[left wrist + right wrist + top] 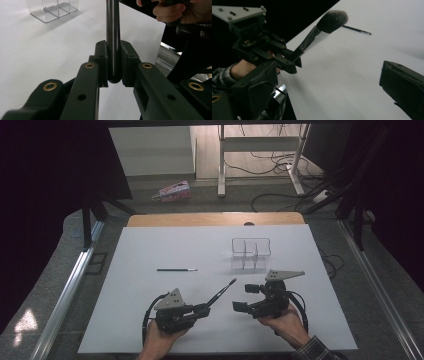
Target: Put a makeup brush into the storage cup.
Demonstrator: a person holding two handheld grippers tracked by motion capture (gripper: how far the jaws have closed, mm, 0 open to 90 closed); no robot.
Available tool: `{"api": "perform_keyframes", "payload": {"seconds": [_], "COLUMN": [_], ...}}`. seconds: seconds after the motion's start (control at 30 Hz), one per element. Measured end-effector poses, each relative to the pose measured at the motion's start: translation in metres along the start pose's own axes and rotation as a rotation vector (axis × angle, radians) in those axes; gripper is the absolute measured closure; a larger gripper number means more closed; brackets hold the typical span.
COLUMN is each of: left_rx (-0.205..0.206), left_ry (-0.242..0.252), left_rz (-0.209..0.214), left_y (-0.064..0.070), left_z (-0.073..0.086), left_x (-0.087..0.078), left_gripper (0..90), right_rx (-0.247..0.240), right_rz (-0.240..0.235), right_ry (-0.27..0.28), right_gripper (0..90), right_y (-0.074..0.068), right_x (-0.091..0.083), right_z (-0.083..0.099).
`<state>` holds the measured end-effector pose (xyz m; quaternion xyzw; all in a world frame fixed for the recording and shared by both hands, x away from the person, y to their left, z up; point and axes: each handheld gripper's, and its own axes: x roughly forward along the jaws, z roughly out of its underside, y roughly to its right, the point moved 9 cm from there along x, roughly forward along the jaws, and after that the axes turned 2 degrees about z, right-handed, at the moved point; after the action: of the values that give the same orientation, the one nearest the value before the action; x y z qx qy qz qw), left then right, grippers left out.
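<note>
White table [150,320] is lit; a makeup brush [220,294] is clamped by the left hand-held gripper [202,310], right hand-held gripper [245,297] wide open, empty. Transfer into the far clear organizer [251,254] is judged next.

The brush [113,37] runs off the top edge (bristles unseen) in the left gripper view; the organizer [51,10] is cropped too.

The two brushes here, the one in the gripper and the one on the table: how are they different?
The fluffy brush is clamped in the left gripper and raised at a slant; the thin brush lies flat, untouched. The fluffy brush has a thicker handle and bushy head; the thin brush is slim. Both have dark handles.
</note>
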<state>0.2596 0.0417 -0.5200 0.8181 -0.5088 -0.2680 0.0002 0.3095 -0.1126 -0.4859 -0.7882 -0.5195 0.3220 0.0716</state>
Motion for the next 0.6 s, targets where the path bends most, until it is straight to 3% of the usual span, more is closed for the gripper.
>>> {"api": "perform_keyframes", "payload": {"seconds": [0.13,0.37,0.6], "left_rx": [0.007,0.042,0.082], "left_ry": [0.012,0.01,0.018], "left_rz": [-0.005,-0.032,-0.059], "left_y": [0.002,0.006,0.009], "left_z": [-0.002,-0.004,-0.007], "left_x": [0.001,0.005,0.006], "left_gripper": [78.9,78.9,78.9], "right_rx": [0.027,0.046,0.087], "right_rz": [-0.032,-0.039,-0.087], "right_ry": [0.039,0.044,0.055], "right_gripper": [11.6,24.2,36.6], "right_y": [-0.005,-0.01,-0.014], "right_x": [0.003,0.01,0.016], "right_z": [-0.006,-0.009,-0.01]}}
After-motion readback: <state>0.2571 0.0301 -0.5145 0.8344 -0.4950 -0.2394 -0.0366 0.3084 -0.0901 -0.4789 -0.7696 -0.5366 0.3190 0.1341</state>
